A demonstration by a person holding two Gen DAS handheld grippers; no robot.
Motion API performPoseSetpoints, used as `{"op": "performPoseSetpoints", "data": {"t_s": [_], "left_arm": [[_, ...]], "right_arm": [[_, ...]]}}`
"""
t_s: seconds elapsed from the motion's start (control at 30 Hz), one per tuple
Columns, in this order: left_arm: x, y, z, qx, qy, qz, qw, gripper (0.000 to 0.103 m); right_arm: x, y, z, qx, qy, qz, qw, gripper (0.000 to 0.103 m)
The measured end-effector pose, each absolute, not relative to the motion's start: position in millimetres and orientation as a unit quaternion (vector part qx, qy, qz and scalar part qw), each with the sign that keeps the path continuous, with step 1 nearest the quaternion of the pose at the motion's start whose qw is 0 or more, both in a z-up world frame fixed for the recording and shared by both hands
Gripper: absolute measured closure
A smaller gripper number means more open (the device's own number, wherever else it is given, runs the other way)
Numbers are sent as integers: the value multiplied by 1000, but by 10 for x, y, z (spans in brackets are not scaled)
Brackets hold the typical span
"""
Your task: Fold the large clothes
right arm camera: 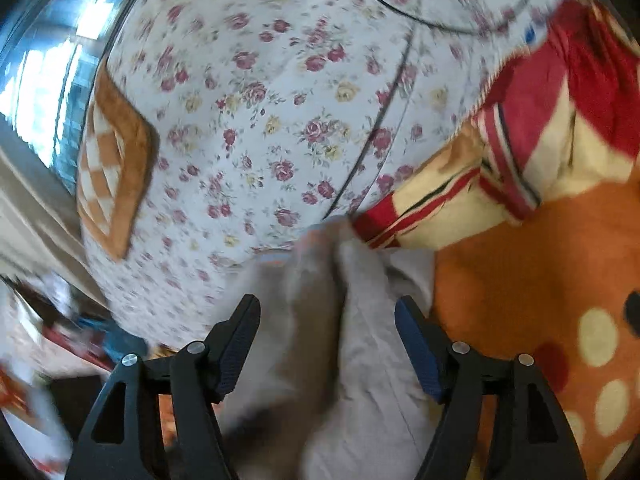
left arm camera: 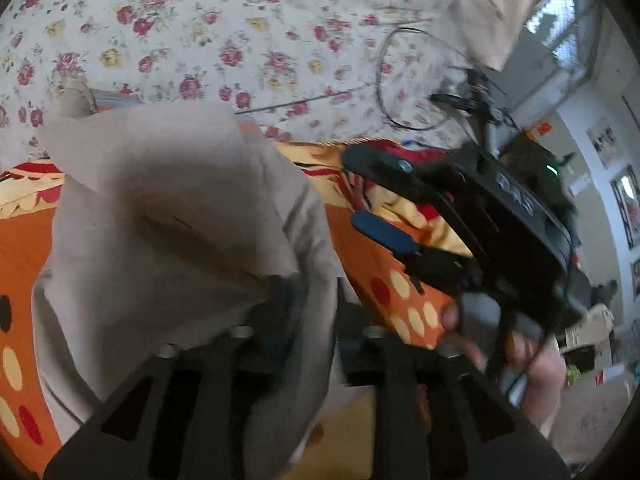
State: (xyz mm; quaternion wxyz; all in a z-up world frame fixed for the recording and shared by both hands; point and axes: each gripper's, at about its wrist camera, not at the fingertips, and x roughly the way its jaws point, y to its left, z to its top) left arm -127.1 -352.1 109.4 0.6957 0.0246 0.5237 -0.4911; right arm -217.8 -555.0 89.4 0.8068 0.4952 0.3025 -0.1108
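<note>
A grey-beige garment (left arm camera: 168, 208) lies bunched on an orange blanket with cream and red dots (left arm camera: 384, 280). In the left wrist view it drapes over my left gripper (left arm camera: 316, 312), and a fold runs down between the two fingers. The cloth hides the pads, so I cannot see whether they press on it. My right gripper (right arm camera: 328, 340) stands wide open over a ridge of the same garment (right arm camera: 360, 360); cloth lies between its blue pads (right arm camera: 416, 356) without touching them. The right gripper (left arm camera: 372, 200) also appears in the left wrist view, held by a hand (left arm camera: 540, 364).
A white floral sheet (left arm camera: 240, 40) covers the bed beyond the blanket (right arm camera: 520, 272). A thin black cable loop (left arm camera: 408, 80) lies on the sheet. A brown checked cushion (right arm camera: 112, 160) sits at the sheet's left side. A bright window (right arm camera: 40, 80) is behind it.
</note>
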Motion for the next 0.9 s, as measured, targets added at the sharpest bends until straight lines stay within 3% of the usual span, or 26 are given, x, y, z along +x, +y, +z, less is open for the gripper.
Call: {"op": "performPoseSetpoints", "data": {"t_s": [0.07, 0.13, 0.2, 0.37, 0.63, 0.77, 0.9], "left_arm": [[-1277, -3334, 1262, 19, 513, -503, 695, 55], [-1246, -3037, 1484, -11, 497, -516, 697, 32], [-1169, -2713, 1653, -38, 479, -514, 711, 26], [-871, -2247, 1511, -35, 475, -411, 777, 25], [-409, -2309, 831, -59, 539, -297, 786, 26], [-408, -2533, 643, -18, 547, -287, 786, 25], [-485, -2508, 504, -28, 551, -288, 783, 25]], "right_arm": [[-2152, -5514, 891, 493, 308, -105, 807, 27], [-2147, -5461, 912, 485, 307, -102, 813, 26], [-2115, -5392, 928, 481, 308, -92, 816, 25], [-2068, -5237, 968, 466, 316, -65, 824, 25], [-1838, -5048, 847, 430, 365, -40, 825, 24], [-1713, -4997, 826, 412, 376, -24, 829, 13], [-1475, -4886, 830, 361, 397, -24, 844, 12]]}}
